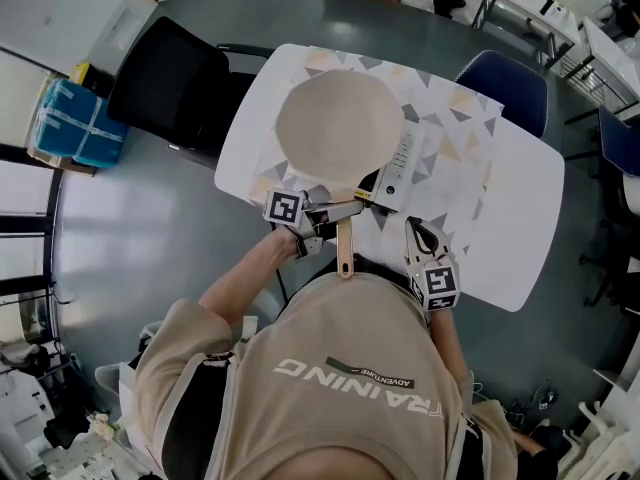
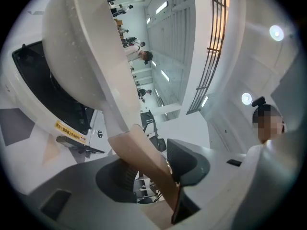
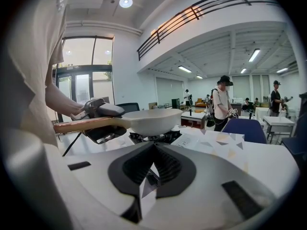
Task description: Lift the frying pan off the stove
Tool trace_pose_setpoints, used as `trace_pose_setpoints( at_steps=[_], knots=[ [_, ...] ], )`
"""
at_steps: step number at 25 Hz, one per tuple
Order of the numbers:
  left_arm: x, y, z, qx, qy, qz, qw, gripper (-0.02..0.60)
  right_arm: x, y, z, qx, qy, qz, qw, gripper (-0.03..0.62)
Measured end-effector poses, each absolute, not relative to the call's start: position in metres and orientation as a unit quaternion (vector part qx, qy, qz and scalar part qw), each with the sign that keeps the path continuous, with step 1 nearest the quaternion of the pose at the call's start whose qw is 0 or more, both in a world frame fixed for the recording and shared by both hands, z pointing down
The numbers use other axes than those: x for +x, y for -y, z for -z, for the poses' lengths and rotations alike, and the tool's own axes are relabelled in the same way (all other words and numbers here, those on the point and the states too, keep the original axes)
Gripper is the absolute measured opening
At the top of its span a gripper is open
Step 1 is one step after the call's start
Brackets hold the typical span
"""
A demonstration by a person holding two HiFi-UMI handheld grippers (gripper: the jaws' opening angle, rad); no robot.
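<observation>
A cream frying pan point(image 1: 340, 128) hangs a little above the portable gas stove point(image 1: 400, 168) on the white table point(image 1: 520, 208). Its wooden handle point(image 1: 345, 248) points back toward me. My left gripper point(image 1: 335, 213) is shut on that handle, and in the left gripper view the handle point(image 2: 144, 162) runs between the two pads up to the pan point(image 2: 72, 42), with the stove point(image 2: 48, 95) below. The right gripper view shows the pan point(image 3: 151, 121) clear of the burner point(image 3: 153, 138). My right gripper point(image 1: 418, 236) stays to the right of the handle, its jaws point(image 3: 154, 146) shut with nothing in them.
A black chair point(image 1: 175, 78) stands at the table's far left and a blue chair point(image 1: 505, 83) at its far right. Blue boxes point(image 1: 75, 123) sit on the floor to the left. People stand among tables in the background point(image 3: 223, 99).
</observation>
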State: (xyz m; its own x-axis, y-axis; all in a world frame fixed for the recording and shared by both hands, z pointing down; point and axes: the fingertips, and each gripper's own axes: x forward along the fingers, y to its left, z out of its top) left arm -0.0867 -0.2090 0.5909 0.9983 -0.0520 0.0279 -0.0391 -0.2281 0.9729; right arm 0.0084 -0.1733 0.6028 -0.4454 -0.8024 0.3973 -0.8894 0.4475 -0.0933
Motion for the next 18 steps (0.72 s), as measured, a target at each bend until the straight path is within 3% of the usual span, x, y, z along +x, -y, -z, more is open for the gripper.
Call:
trace_pose_setpoints(
  at_steps=[18],
  knots=[
    [-0.098,0.193,-0.538,0.804,0.001,0.009,0.594,0.193,-0.005,0.175,-0.555,0.478,0.865,-0.105,0.114,0.005]
  ],
)
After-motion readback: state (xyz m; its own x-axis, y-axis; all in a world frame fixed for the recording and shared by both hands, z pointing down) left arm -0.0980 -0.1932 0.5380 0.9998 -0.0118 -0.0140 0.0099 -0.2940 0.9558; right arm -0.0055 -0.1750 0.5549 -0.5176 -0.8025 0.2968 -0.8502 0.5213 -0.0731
